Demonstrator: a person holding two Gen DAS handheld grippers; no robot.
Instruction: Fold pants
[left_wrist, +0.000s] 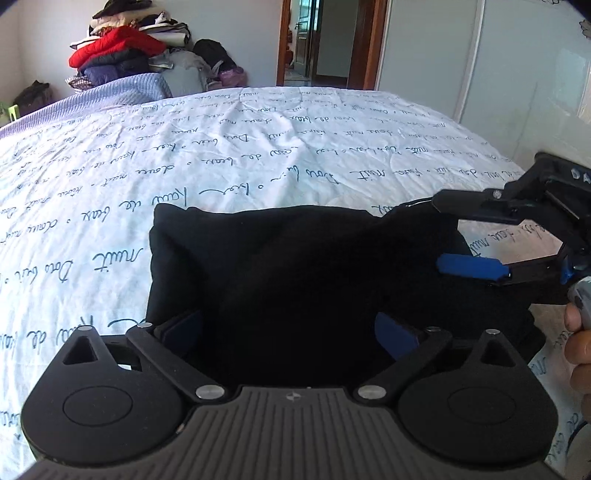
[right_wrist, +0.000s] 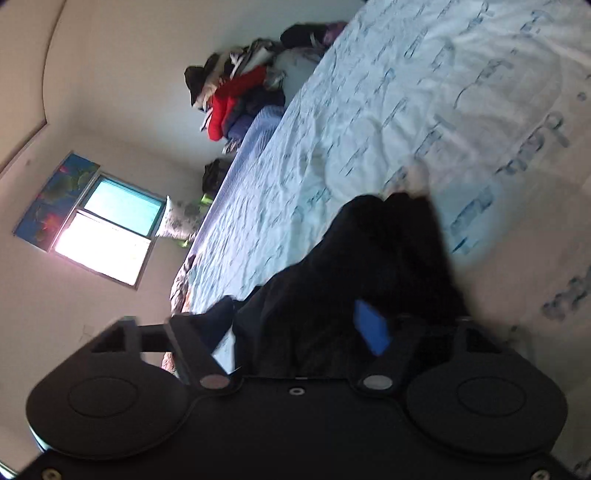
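Nearest the lens, the left hand-held gripper (left_wrist: 288, 328) sits spread wide, its blue pads on either side of the black pants (left_wrist: 295, 266) without pinching them. The pants, one folded bundle, lie on the bed (left_wrist: 258, 147) directly ahead of this gripper, long axis running across the view from left to right. At the bundle's right end, the right hand-held gripper (left_wrist: 439, 236) comes in sideways with its jaws parted, fingers above and below the cloth edge; I cannot see it clamped. In the right wrist view the pants (right_wrist: 369, 266) stretch straight ahead. Judging by this, the left is nearer the middle. Two grippers, one garment, one pile of clothes (left_wrist: 122, 51) beyond the pants.
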